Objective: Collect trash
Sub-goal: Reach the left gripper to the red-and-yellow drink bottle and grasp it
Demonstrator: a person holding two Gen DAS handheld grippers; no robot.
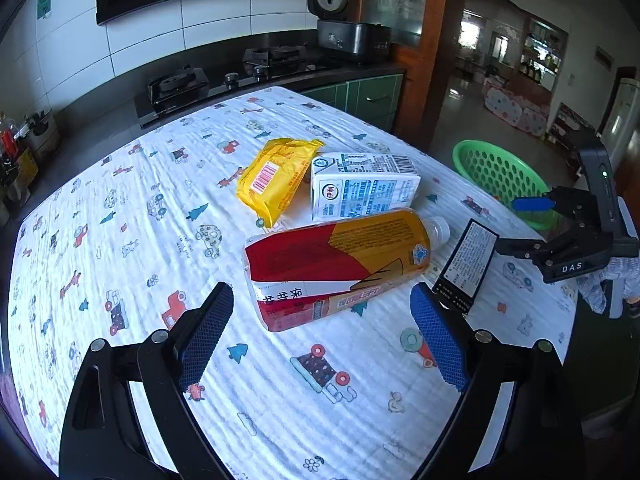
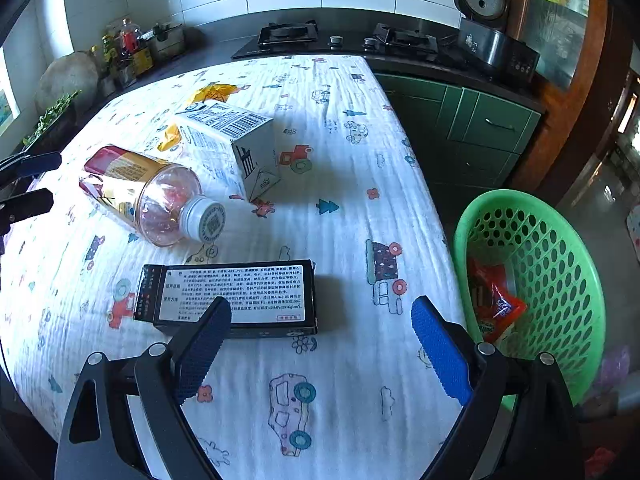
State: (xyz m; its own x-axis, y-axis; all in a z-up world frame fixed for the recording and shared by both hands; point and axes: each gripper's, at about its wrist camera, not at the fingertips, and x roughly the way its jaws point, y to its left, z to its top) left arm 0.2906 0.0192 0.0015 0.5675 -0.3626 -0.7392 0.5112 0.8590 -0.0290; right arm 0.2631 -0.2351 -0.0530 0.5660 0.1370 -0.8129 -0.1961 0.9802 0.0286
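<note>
**Right tool open over the black carton, long axis crosswise to the jaws**

Nearest the right wrist camera stands our right tool (image 2: 320,352), its two blue ribbed pads wide apart and clamped on nothing. Just beyond its left pad lies the black carton (image 2: 232,300), a flat rectangular cardboard box with a white printed label, resting flat on the tabletop (image 2: 360,120). Its long axis runs left to right, and most of it lies left of the gap between the pads, so we judge the tool must shift left before closing across the short side. The green basket (image 2: 560,264), perforated plastic, stands just off the right edge and already holds a red wrapper (image 2: 498,304).

Our left tool (image 1: 322,320) is likewise open and empty, with the bottle (image 1: 340,264) lying on its side just beyond, cap to the far right. Farther off rest a white milk carton (image 1: 360,184) and a crinkled yellow packet (image 1: 272,176). The cloth is quilted and printed.
</note>
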